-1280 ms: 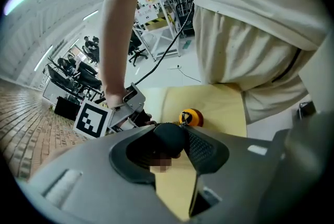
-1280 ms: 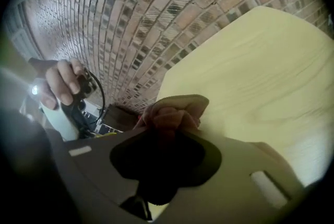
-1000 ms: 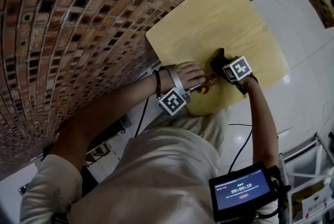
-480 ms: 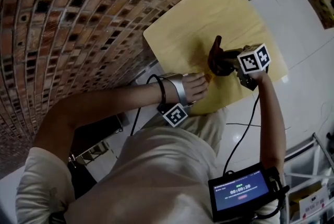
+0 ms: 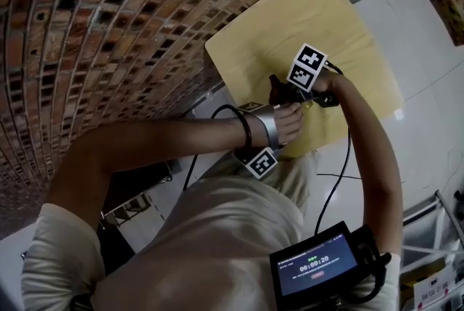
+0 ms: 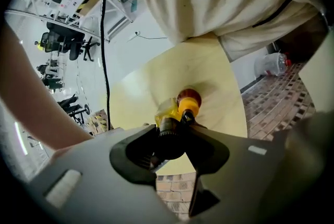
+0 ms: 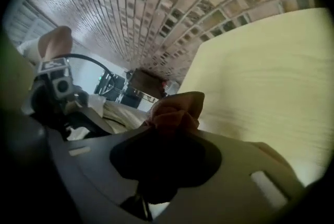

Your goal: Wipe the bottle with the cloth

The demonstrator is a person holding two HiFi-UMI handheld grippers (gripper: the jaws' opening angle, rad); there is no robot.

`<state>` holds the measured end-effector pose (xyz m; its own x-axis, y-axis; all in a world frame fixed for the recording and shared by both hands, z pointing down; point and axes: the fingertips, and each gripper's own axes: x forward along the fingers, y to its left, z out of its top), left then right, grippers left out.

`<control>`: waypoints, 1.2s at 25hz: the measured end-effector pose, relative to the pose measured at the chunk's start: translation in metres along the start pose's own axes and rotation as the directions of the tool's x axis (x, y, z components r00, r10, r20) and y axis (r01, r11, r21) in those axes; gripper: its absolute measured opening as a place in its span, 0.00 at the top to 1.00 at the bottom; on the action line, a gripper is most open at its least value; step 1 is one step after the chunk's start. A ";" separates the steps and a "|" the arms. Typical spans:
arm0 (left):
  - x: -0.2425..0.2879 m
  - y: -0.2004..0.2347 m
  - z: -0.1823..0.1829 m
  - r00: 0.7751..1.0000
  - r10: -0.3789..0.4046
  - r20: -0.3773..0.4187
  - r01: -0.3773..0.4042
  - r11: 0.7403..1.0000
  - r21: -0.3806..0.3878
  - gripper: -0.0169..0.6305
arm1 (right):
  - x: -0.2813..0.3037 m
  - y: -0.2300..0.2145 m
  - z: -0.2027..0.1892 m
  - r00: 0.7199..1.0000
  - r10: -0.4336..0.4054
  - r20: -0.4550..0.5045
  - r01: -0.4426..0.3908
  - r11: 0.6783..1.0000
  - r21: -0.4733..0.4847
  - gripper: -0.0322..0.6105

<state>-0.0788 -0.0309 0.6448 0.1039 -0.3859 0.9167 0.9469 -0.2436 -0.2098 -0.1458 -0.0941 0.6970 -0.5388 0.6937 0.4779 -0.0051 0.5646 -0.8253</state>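
In the left gripper view, my left gripper (image 6: 172,137) is shut on a small bottle (image 6: 175,113) with a yellow label and an orange-brown top, held above the yellow table (image 6: 219,71). In the right gripper view, my right gripper (image 7: 172,134) is shut on a bunched brown cloth (image 7: 176,109). Seen from the head view, the right gripper (image 5: 290,88) and its dark cloth (image 5: 278,90) sit just above my left hand and left gripper (image 5: 293,106), near the table's (image 5: 326,12) front edge. There the hands hide the bottle.
A brick wall (image 5: 109,12) runs along the table's left side. White floor (image 5: 428,48) lies to the right. A screen (image 5: 312,273) hangs at my waist with a cable (image 5: 341,179) running up to the right hand. A metal rack (image 5: 438,251) stands at the lower right.
My right gripper has carried the cloth left, from the table's right part to just above the left hand. The left hand has shifted slightly right and nearer, still holding the bottle.
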 end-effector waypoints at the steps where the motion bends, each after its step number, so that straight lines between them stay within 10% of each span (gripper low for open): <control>1: 0.000 0.001 0.000 1.000 -0.005 -0.009 0.005 1.000 -0.002 0.70 | 0.005 -0.010 -0.008 0.999 -0.036 -0.034 0.035 0.999 -0.001 0.80; 7: 0.004 0.003 -0.001 0.998 -0.044 -0.037 0.042 0.998 -0.051 0.70 | 0.015 -0.073 -0.062 0.911 -0.357 -0.207 0.325 0.930 -0.174 0.80; 12: 0.009 0.001 -0.012 0.995 -0.096 -0.041 0.087 0.980 -0.179 0.70 | -0.019 -0.078 -0.045 0.925 -0.347 0.158 0.339 0.938 0.077 0.80; 19: 0.023 -0.014 -0.045 0.971 -0.237 0.005 0.202 0.816 -0.541 0.70 | -0.088 -0.072 -0.060 0.665 -0.417 0.620 0.169 0.892 0.418 0.80; 22: 0.027 -0.009 -0.049 0.964 -0.242 0.108 0.246 0.662 -0.708 0.70 | -0.096 -0.059 -0.079 0.558 -0.443 0.702 0.086 0.872 0.482 0.80; 25: 0.029 0.003 -0.053 0.957 -0.198 0.210 0.279 0.452 -0.847 0.70 | -0.095 -0.046 -0.095 0.458 -0.471 0.754 0.005 0.849 0.528 0.80; 30: 0.034 0.015 -0.073 0.945 -0.121 0.305 0.299 -0.067 -0.952 0.70 | -0.079 -0.031 -0.122 0.358 -0.524 0.772 -0.090 0.804 0.588 0.80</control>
<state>-0.0832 -0.1124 0.6481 0.0763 -0.0635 0.9951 -0.3225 -0.9459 -0.0357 -0.0001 -0.1120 0.7213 -0.8411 -0.3929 0.3718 -0.4507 0.1287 -0.8834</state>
